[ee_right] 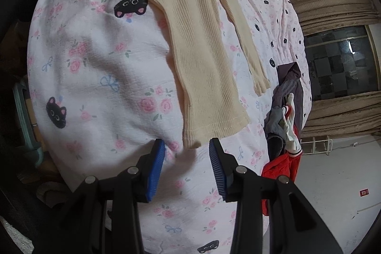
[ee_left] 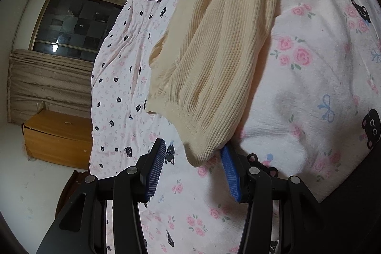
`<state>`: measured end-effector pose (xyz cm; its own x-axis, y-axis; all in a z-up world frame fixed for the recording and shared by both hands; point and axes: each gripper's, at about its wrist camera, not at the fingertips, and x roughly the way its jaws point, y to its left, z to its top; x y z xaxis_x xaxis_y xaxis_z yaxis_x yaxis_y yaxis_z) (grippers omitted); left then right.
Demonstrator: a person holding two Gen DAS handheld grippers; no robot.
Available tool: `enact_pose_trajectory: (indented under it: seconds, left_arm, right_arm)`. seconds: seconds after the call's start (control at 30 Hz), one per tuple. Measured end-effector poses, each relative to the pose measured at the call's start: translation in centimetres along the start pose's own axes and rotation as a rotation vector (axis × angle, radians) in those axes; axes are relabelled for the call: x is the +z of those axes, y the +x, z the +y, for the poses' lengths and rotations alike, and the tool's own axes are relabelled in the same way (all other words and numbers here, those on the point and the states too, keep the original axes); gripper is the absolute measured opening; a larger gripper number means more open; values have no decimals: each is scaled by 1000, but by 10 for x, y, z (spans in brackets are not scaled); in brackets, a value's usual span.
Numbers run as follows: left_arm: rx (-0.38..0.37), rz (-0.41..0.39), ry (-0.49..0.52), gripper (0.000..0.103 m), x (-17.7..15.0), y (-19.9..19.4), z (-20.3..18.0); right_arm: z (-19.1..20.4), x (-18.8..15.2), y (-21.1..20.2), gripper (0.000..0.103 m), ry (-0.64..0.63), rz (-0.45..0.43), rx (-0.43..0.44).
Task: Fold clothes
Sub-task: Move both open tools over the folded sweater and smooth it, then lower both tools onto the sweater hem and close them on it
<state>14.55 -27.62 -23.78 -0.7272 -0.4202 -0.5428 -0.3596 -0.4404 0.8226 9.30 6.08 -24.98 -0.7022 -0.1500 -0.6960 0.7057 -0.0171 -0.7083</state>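
Bed (ee_left: 309, 77) with printed quilt: cream ribbed sweater (ee_left: 214, 58) lies lengthwise. Left gripper (ee_left: 193, 170) and right gripper (ee_right: 187, 164) both gape wide, empty, with sweater corners at 12 o'clock. Pinch both corners evenly; keep fabric taut.

no readable text, labels or numbers

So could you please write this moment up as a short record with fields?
surface: bedspread, pink with roses and black cats
garment: cream ribbed sweater, lying spread out
left gripper: open, at one sweater corner
right gripper: open, at the hem corner
other clothes: dark and red pile at the bed edge
folding: not begun
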Motion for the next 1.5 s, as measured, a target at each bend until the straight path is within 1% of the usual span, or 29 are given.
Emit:
enact_pose_trajectory:
  seconds: [0.2,1.03,1.1,1.3,1.5]
  left_arm:
    - [7,0,-9,44,-3,-3,1]
    - [37,-16,-30,44,-4,2,4]
    - [42,-22,-18,44,-3,2,3]
    - [59,-43,36,44,-2,1,-3]
    - [57,-70,45,44,5,1,-6]
  right_arm:
    - [4,3,3,44,-27,-4,-43]
    - [-10,12,14,44,-51,-13,-142]
    - [-11,13,15,42,-55,-14,-146]
    - [-8,14,16,42,-71,-18,-157]
    - [-8,14,18,42,-68,-20,-161]
